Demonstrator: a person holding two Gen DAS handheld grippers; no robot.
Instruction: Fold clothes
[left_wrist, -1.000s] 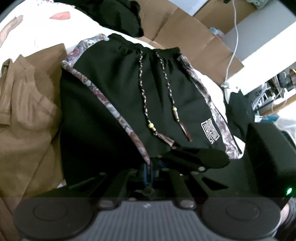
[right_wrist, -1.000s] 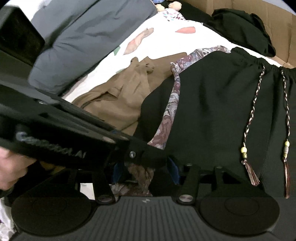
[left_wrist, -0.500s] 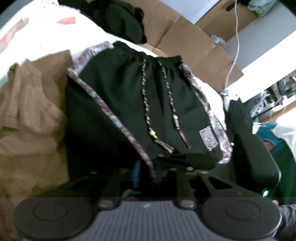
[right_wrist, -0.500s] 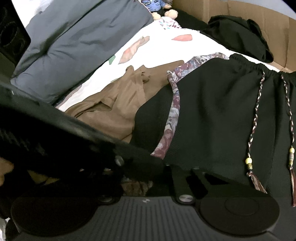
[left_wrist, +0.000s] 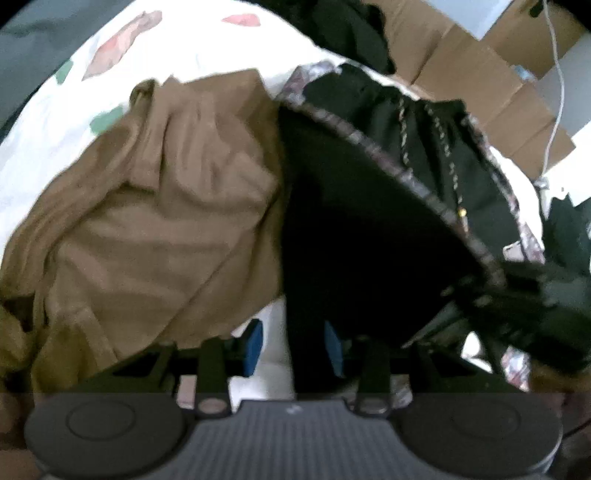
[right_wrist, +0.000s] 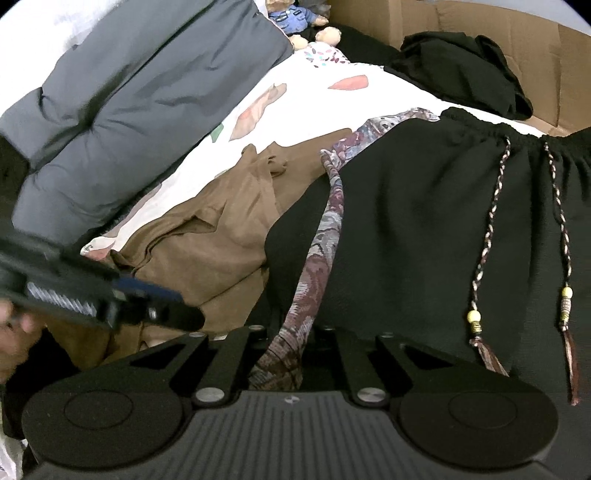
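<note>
Black shorts (right_wrist: 424, 229): lying on the bed (right_wrist: 295, 99), waistband at the far end, two beaded drawstrings (right_wrist: 487, 236) running down the front toward the camera. Long axis runs from waistband (far) to hem (near). A patterned side stripe (right_wrist: 325, 236) runs the same way and ends between the fingers of the right gripper (right_wrist: 284, 354).

Right gripper: fingers closed on the near end of the stripe at the hem; cloth is bunched between them.

Left gripper (left_wrist: 293, 343): its blue-padded fingers (left_wrist: 254, 341) stand apart with a hanging fold of black cloth between them, against the right-hand pad only (the view is blurred, so a firm pinch cannot be told). The cloth rises from there, the stripe (left_wrist: 406, 173) crossing diagonally above, so that edge appears lifted off the bed.

Brown garment (left_wrist: 159, 206): crumpled just beside the shorts on the left-gripper side, touching or slightly under their edge.

Governing relation: both grippers are at the near hem, the waistband lies straight ahead of the fingers. A fold of hem to waistband would likely travel forward along the long axis; a fold across would carry the lifted side toward the drawstrings.

Also present: grey duvet (right_wrist: 129, 92), black clothing pile (right_wrist: 461, 70), cardboard (right_wrist: 517, 29).
</note>
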